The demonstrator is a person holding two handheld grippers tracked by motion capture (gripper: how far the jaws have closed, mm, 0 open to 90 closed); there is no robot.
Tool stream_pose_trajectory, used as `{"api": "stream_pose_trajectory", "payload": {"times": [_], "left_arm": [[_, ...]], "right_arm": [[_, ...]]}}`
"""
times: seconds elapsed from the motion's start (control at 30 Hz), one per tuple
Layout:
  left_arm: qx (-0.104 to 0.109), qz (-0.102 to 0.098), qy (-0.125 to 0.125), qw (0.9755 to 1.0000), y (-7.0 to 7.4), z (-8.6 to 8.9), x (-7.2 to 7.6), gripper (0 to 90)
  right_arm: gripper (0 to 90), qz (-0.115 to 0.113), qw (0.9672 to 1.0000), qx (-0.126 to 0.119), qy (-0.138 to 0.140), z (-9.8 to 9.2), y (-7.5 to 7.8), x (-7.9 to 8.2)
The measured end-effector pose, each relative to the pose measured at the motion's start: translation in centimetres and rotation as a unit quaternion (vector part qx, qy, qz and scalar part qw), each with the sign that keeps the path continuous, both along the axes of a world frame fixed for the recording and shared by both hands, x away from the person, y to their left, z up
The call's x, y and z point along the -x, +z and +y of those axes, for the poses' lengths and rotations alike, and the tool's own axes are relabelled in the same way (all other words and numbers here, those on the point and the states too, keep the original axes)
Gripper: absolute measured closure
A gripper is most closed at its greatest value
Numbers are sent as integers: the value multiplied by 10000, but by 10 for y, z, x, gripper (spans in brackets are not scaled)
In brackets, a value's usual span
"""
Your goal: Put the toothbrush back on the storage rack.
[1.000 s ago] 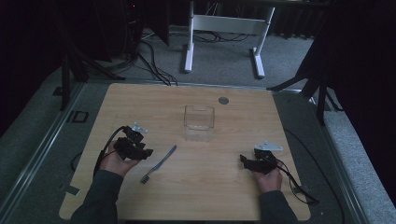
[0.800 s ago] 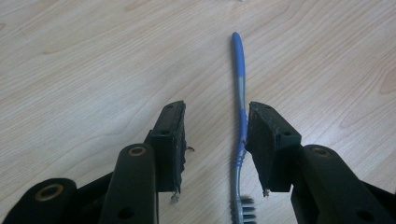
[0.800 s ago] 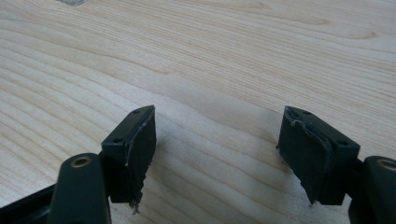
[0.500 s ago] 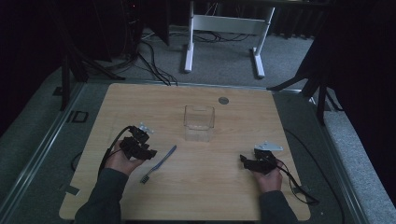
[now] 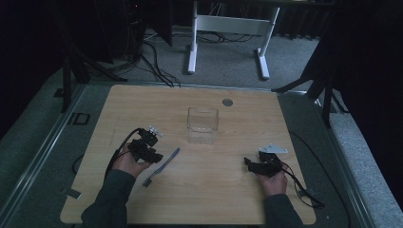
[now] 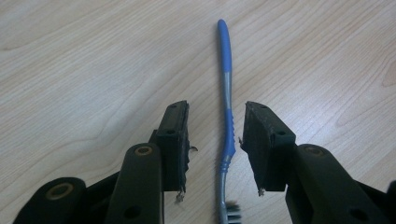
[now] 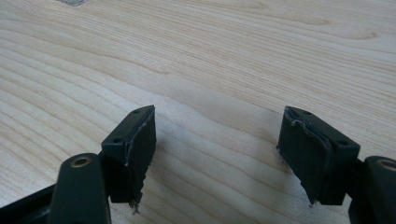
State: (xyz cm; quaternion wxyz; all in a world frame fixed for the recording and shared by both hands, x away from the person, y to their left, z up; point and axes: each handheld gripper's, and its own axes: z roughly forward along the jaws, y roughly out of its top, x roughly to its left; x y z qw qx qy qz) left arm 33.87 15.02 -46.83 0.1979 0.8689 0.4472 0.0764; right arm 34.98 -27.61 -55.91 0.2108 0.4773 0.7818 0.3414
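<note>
The toothbrush (image 6: 227,122) lies flat on the wooden counter (image 5: 209,190), well short of the clear box (image 5: 202,125) standing near the middle. The left tongs (image 6: 215,140) straddle its handle and have just been closing, but the pads do not yet press it, so the grasp and lift are left to do. The right tongs (image 7: 217,156) rest wide open over bare wood, holding nothing. The high view adds the box and both hands; the left gripper view alone shows the gaps beside the handle.

toothbrush (image 6: 228,135): blue and grey (dark bristles) | table (image 5: 247,190): pale wood grain | fingers (image 6: 175,135): black
</note>
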Motion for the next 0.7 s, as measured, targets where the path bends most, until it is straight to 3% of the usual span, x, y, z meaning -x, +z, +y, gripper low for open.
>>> {"api": "stream_pose_trajectory", "payload": {"times": [0.7], "left_arm": [[-267, 393, -52, 9989, -8, -12, -6, 620]], "right_arm": [[274, -3, 10000, 4, 4, 0, 0, 0]]}}
